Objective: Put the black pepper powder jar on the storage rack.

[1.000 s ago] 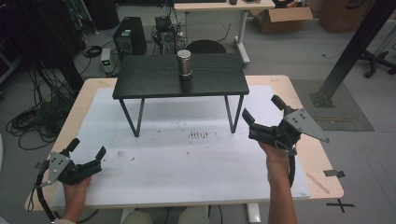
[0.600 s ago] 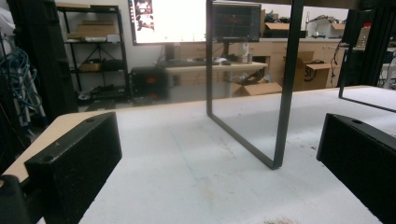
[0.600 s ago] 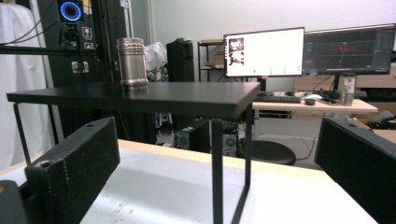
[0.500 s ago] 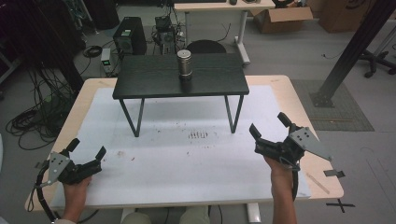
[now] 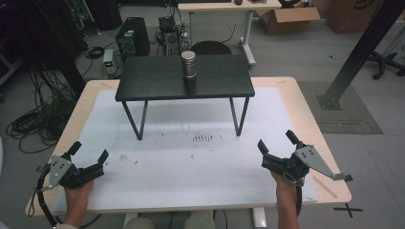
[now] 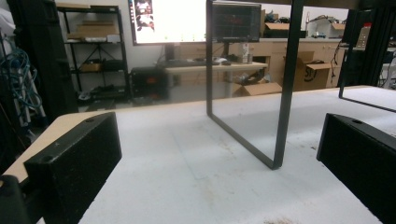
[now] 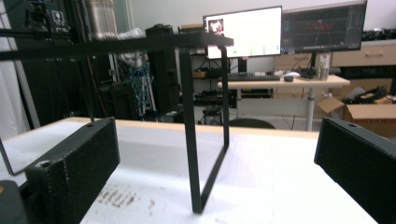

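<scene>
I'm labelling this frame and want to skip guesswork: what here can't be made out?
- Metal cylinder on the small black table: in the right gripper view its top runs off the upper edge.
- Black table's top: cut off above in the left gripper view, which catches the legs alone.
- Dark smudge on the white mat: too small in the high view to identify.
- Monitor text: blurred.

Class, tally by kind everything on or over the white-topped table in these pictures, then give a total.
Small black table: 1
Metal cylinder: 1
Hand-held gripper: 2, left and right
Total: 4
</scene>
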{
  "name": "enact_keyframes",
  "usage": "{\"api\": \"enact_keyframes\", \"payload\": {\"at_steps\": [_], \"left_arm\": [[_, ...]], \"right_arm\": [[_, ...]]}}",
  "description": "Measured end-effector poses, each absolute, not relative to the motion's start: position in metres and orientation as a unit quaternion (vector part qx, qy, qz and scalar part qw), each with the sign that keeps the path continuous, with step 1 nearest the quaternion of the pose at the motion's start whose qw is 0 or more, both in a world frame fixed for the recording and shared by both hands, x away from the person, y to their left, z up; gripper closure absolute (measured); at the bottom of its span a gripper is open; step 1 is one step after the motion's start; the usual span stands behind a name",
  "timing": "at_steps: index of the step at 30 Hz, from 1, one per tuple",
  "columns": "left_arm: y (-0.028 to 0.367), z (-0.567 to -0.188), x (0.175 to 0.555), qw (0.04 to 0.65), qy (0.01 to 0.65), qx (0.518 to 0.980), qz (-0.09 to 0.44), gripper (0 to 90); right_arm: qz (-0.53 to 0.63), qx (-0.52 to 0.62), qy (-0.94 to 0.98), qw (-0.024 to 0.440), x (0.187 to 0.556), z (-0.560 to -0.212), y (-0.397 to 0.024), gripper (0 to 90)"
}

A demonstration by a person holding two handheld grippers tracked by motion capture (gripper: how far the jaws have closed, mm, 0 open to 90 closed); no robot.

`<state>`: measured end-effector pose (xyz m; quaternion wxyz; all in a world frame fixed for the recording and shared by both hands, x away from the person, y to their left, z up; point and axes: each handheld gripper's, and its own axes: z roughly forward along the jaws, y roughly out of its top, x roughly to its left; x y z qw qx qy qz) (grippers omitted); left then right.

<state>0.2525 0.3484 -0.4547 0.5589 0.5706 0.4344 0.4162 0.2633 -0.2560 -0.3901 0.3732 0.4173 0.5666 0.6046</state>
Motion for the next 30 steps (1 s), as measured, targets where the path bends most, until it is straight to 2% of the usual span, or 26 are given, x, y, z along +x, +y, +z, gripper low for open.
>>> {"api": "enact_keyframes", "payload": {"at_steps": [30], "left_arm": [[0.348,-0.455,0.253,0.558,0.435,0.571,0.416,0.2]], "right_arm": [[0.567,0.437,0.574,0.397,0.259,-0.449,-0.245,0.0]]}}
